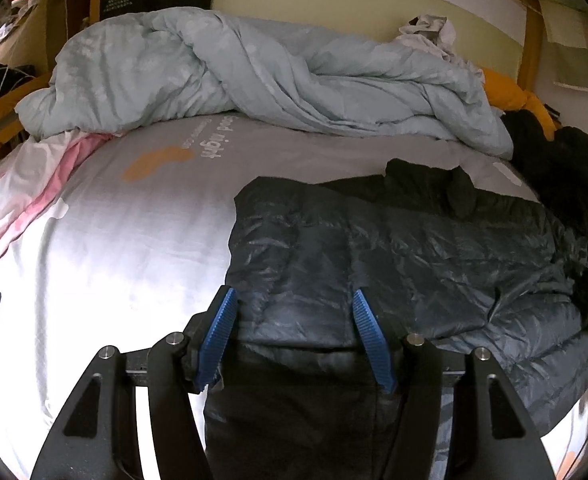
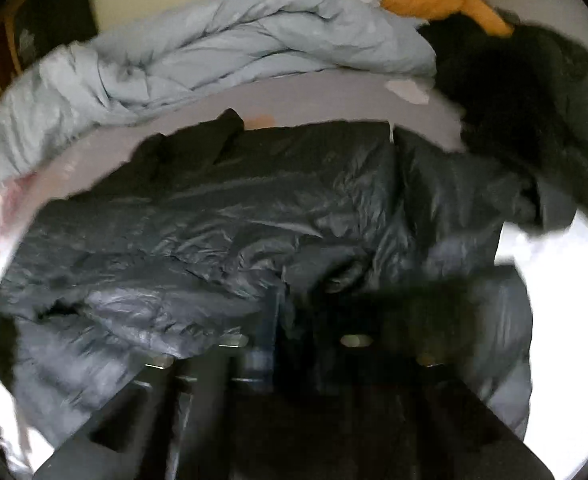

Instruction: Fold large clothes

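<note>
A dark grey-black puffer jacket lies spread on the bed's pale sheet. My left gripper is open, its blue pads apart over the jacket's near left edge, holding nothing. In the right wrist view the jacket fills the middle, crumpled and partly folded over itself. My right gripper is blurred by motion and sunk in the jacket's fabric; its fingertips are hidden, so I cannot tell how the jaws stand.
A bunched light blue duvet lies across the back of the bed. A pink-white cloth lies at the left. More dark clothes and an orange item sit at the back right. A wooden bed frame rises behind.
</note>
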Available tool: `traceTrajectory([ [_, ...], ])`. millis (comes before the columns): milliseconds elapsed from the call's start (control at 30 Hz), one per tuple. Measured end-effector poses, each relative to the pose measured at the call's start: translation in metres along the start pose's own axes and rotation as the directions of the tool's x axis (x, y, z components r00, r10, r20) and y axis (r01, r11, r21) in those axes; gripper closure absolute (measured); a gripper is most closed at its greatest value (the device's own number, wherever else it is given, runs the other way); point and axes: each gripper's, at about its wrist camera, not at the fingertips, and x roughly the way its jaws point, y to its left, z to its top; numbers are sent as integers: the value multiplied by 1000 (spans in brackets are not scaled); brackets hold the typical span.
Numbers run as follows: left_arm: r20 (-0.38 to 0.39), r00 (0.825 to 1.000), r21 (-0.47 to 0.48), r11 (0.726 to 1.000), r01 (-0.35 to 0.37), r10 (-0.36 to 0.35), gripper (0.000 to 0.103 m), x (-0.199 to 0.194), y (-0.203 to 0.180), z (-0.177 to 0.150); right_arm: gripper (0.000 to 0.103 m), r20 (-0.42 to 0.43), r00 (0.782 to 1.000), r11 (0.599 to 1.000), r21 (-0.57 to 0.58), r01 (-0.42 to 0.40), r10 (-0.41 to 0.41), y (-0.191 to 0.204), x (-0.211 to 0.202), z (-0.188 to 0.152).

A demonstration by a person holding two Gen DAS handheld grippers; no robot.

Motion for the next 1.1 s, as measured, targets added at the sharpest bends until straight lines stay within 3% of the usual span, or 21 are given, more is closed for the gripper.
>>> traceTrajectory([
  [133,-1,1000,-11,1000,-21,21,44,5,3,1,91,118,992,997,-55,55,-48,7,-16,31],
  [300,-31,998,-13,999,-50,49,44,17,7,-2,91,355,929,983,-104,152,-106,16,-50,62],
  [367,-43,997,-5,998,-65,64,44,21,5,-3,91,327,933,976,-99,191,-150,14,-36,70],
  [500,-70,993,26,995,-96,97,44,29,1,-7,91,119,966,962,-121,245,-231,-1,26,68],
  [667,-78,992,40,994,-99,102,43,31,0,-9,91,-67,982,984,-31,174,-176,-28,67,48],
  [767,-71,995,12,997,-74,74,38,23,8,-5,85,-87,986,990,-5,141,-141,-36,64,45],
  [833,-52,997,-27,998,-56,55,34,14,16,1,70,-67,987,989,-8,149,-149,-39,52,42],
  [900,-40,999,-65,997,-33,31,31,4,25,4,36,-19,985,986,-10,169,-169,-46,32,37],
  [967,-39,999,-98,995,-11,7,30,-2,33,5,31,34,984,984,0,176,-176,-57,13,33],
  [1100,-59,998,-125,992,9,-16,30,-2,39,4,29,61,981,982,59,180,-183,-86,-18,25],
])
